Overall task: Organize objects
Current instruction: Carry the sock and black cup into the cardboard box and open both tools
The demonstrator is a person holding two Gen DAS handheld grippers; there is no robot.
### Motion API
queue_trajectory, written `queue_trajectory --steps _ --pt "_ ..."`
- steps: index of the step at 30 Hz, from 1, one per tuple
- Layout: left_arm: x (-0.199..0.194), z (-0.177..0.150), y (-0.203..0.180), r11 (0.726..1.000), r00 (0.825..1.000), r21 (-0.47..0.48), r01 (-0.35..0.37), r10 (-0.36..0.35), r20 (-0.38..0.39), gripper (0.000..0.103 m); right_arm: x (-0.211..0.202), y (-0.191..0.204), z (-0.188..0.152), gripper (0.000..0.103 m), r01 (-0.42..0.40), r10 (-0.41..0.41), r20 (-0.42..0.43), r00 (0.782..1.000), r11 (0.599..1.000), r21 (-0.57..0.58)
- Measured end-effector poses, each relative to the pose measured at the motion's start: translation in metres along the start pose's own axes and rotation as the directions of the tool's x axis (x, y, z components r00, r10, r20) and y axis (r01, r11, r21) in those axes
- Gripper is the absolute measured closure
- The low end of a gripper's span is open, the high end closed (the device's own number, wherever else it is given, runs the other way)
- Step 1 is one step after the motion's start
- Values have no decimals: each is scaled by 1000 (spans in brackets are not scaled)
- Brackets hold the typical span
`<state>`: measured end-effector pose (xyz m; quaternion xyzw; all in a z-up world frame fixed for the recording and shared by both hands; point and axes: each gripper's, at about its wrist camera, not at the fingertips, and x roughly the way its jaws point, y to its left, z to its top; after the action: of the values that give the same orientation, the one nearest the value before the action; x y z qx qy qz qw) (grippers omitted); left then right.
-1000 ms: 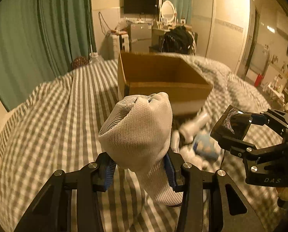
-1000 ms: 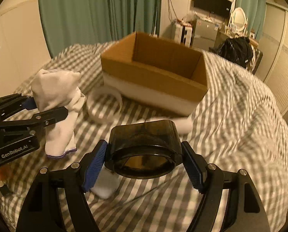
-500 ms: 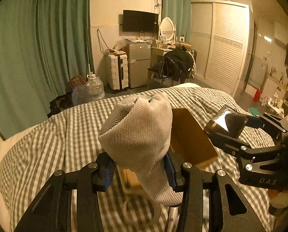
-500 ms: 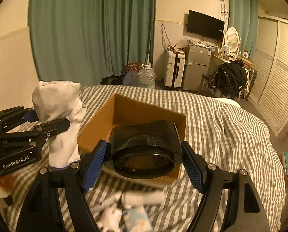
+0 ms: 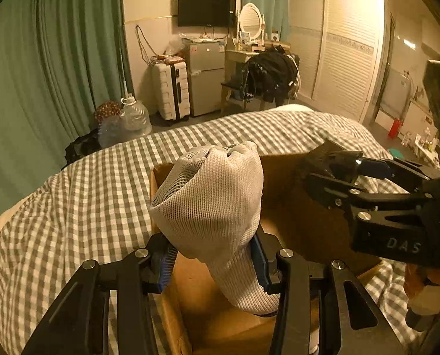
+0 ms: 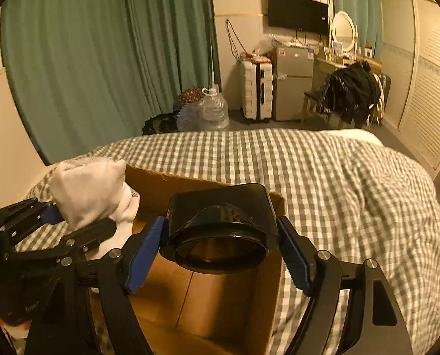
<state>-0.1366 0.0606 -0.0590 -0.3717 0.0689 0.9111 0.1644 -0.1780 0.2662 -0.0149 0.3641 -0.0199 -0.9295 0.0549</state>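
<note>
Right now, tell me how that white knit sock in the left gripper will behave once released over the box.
The white sock bulges and droops between the left gripper fingers, so it is probably floppy and light. It should drop limply into the cardboard box without rolling.

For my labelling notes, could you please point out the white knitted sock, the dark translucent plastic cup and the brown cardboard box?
white knitted sock (image 5: pixel 211 204): left wrist view, bunched middle.
dark translucent plastic cup (image 6: pixel 220 222): right wrist view, side wall.
brown cardboard box (image 6: pixel 214 301): right wrist view, inner floor.
</note>
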Motion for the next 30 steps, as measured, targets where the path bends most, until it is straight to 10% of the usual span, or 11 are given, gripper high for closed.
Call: queue_trajectory --steps 6,11,30 --pt "14 -1 4 1000 999 0 29 -29 -15 54 18 -5 -11 27 -1 1 -13 1000 1000 10" --pt "-2 -9 0 999 998 30 45 -46 30 18 8 -6 -9 15 -29 28 14 1000 999 42" --pt "-120 -61 15 998 992 -65 -7 16 128 8 -132 14 -51 15 114 -106 118 987 992 -62"
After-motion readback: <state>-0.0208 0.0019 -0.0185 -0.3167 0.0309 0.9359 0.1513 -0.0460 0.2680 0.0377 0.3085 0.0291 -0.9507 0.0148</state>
